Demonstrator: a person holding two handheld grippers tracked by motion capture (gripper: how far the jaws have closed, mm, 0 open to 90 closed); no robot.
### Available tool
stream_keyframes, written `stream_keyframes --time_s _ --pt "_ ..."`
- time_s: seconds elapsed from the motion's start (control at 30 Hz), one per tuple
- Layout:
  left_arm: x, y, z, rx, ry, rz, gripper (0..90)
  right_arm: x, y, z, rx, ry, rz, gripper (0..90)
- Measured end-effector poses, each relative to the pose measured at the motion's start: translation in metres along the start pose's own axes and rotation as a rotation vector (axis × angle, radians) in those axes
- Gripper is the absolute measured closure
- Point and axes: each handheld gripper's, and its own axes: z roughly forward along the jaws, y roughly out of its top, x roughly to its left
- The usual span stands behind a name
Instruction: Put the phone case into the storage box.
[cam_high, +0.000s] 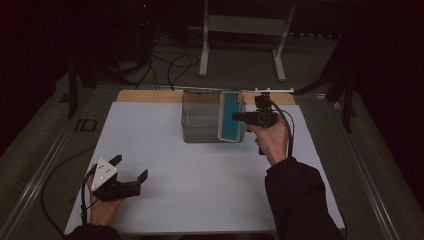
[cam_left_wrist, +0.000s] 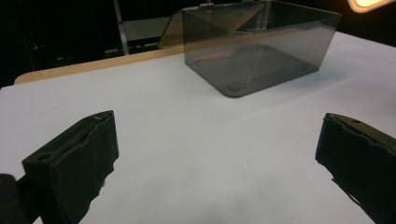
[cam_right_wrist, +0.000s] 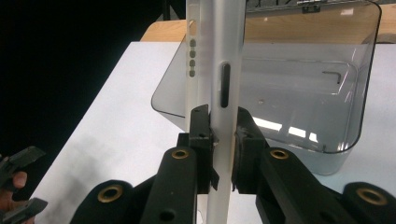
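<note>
Right tool (cam_right_wrist: 219, 140) clamps a white-and-teal case (cam_high: 231, 116) over the clear bin (cam_high: 200, 120).
Left tool (cam_high: 131, 170) rests open-jawed on the white table (cam_high: 200, 190), well apart.

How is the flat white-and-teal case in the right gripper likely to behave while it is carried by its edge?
The case looks stiff: it stands straight above the right gripper, no sag. Held edge-on by its smooth rim, it may slip or pivot. It seems light, since a narrow pinch carries it over the clear box.
</note>
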Motion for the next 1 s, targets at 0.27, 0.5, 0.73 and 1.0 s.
stream_keyframes --time_s 0.27,0.5,0.73,1.0 --pt "-0.002 0.0 0.002 0.007 -0.003 0.003 0.5 0.001 0.011 0.004 0.011 -0.021 0.003 81.8" --pt "-0.001 0.0 0.001 0.006 0.002 0.001 0.5 0.0 0.021 0.004 0.016 -0.054 -0.003 81.8" --pt "-0.001 -0.001 0.001 0.007 0.001 0.001 0.5 -0.003 0.03 0.004 0.016 -0.074 0.006 81.8" --pt "-0.002 0.0 0.001 0.004 0.0 0.002 0.5 -0.008 0.035 0.01 0.026 -0.1 0.014 81.8"
